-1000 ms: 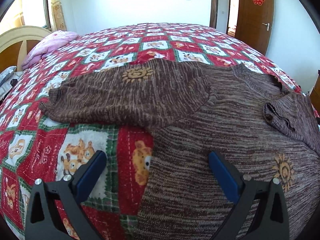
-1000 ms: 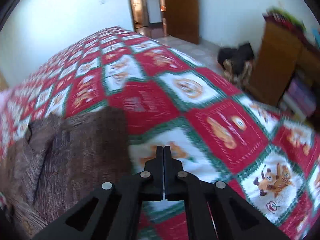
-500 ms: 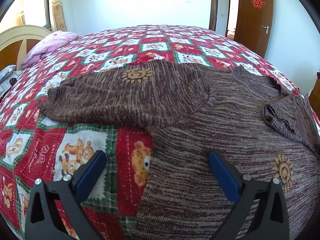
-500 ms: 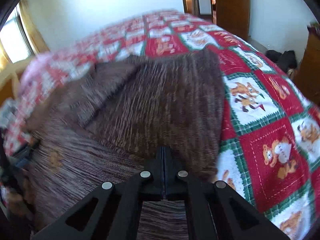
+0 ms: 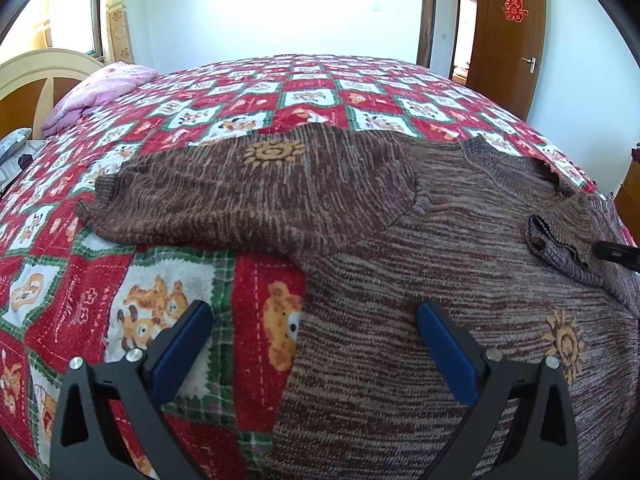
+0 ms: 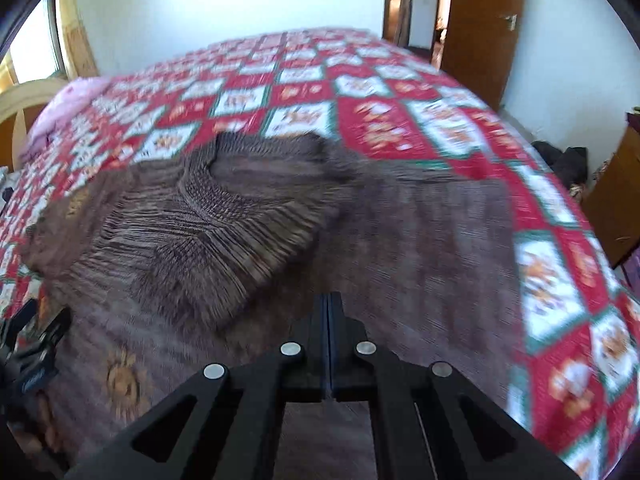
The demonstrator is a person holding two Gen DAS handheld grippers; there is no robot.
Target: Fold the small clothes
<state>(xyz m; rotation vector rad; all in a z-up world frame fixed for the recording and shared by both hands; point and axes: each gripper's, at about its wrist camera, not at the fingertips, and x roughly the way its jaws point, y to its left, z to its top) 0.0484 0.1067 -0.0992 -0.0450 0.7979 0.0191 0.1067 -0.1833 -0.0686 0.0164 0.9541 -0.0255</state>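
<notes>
Brown sweater (image 5: 440, 248) flat on quilt (image 5: 248, 108). Left gripper (image 5: 314, 344) jaws wide apart, empty, straddling hem. Right gripper (image 6: 329, 308), three o'clock, pressed together, nothing visibly caught.

A big bed (image 5: 304, 76) fills the room ahead, under a red, white and green blanket (image 5: 68, 304) with little bears. A pink pillow (image 5: 100, 90) lies far left by the headboard (image 5: 36, 76). Sun comes through a window (image 5: 68, 12). A brown door (image 5: 508, 36) stands far right.

Red double-happiness character "囍" (image 5: 515, 7) on the wooden door (image 5: 508, 60); one sign only. Cursive script on the bedspread (image 5: 76, 300) too small to read.
</notes>
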